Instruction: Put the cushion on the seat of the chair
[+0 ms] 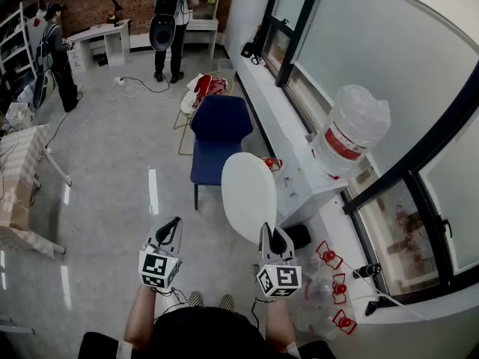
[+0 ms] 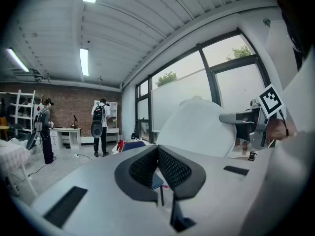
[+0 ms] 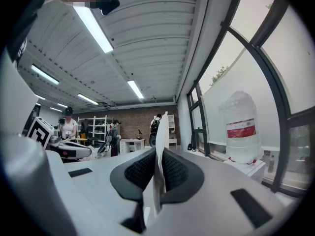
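A white oval cushion [image 1: 249, 197] hangs on edge in front of me, with my right gripper [image 1: 272, 232] shut on its lower rim. In the right gripper view the cushion [image 3: 160, 132] shows as a thin white edge pinched between the black pads. A blue chair [image 1: 219, 137] stands on the floor just beyond the cushion, its seat bare. My left gripper [image 1: 172, 226] hovers to the left of the cushion, apart from it, its jaws shut on nothing. The left gripper view shows the cushion [image 2: 197, 127] at the right and the blue chair [image 2: 134, 144] past the jaw tips.
A long white window ledge [image 1: 288, 152] runs along the right and carries a big water jug [image 1: 350, 129]. Red-capped clear bottles [image 1: 331, 260] lie at my right. A light chair with red cloth [image 1: 200, 90] stands behind the blue one. Two people [image 1: 171, 21] stand far back, and there is a table [image 1: 19, 172] at the left.
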Demonstrator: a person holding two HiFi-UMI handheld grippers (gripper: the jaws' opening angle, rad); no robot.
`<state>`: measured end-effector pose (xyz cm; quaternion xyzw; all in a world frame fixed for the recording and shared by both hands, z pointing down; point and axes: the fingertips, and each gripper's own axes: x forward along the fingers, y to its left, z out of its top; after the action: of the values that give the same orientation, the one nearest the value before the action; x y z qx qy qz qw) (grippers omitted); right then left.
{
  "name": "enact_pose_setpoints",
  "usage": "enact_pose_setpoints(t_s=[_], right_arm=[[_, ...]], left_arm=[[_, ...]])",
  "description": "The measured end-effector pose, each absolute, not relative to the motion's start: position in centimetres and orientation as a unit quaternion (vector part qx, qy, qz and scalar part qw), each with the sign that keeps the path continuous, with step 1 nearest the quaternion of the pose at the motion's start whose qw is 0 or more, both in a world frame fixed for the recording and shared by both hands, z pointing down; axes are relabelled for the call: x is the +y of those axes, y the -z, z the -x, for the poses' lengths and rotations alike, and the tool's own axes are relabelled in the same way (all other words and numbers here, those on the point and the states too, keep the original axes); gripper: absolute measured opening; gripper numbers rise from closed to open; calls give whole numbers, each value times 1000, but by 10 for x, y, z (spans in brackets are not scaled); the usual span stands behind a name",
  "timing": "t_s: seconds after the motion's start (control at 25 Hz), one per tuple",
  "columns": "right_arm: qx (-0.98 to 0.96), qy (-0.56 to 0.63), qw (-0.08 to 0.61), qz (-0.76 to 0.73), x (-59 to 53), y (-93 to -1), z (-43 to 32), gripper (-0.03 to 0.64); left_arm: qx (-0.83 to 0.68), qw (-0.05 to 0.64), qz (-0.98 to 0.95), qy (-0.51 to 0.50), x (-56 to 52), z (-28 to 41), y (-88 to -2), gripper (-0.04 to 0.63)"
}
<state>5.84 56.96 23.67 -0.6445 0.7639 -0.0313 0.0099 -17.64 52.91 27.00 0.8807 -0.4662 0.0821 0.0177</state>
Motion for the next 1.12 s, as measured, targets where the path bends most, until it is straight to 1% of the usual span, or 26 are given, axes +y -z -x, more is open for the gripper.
enact_pose_setpoints(t_s=[0.32, 0.56, 1.12], right_arm=[[759, 43, 7, 650, 576, -248, -68, 49], [762, 37, -7, 647, 577, -253, -69, 49], [756, 43, -1, 653, 548, -253, -39, 48]], left_arm=[[-452, 14, -889, -78, 532, 160, -266, 18], [-443, 14, -893, -79, 530, 152, -267, 18], [-442, 21, -893, -74, 501, 189, -272, 19]])
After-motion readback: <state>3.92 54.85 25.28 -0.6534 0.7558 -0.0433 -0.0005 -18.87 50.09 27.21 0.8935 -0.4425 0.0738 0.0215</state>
